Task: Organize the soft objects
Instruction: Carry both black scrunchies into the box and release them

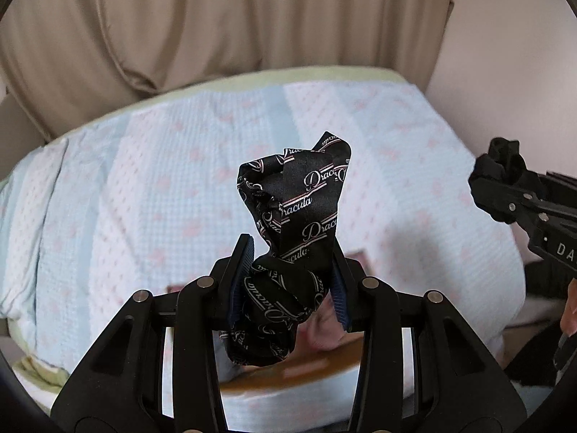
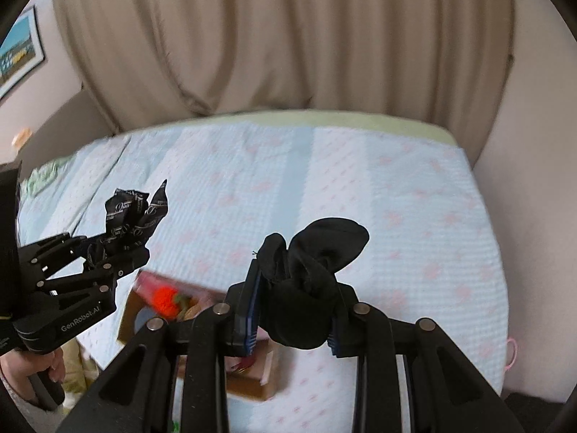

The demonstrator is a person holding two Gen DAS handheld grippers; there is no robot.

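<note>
My left gripper [image 1: 290, 281] is shut on a black satin cloth printed with "Dracula" lettering [image 1: 295, 216], bunched and held up above the bed. It also shows at the left of the right wrist view [image 2: 131, 216]. My right gripper [image 2: 294, 310] is shut on a plain black soft cloth [image 2: 310, 281], also lifted above the bed. The right gripper shows at the right edge of the left wrist view [image 1: 505, 187]. Below the grippers sits a brown cardboard box [image 2: 252, 386] holding soft items, among them an orange-red one [image 2: 164, 297].
A bed with a light blue and pink patterned cover [image 2: 360, 187] fills the middle. Beige curtains [image 2: 270, 36] hang behind it. A wall [image 2: 523, 216] borders the right side. A framed picture [image 2: 18, 50] hangs at far left.
</note>
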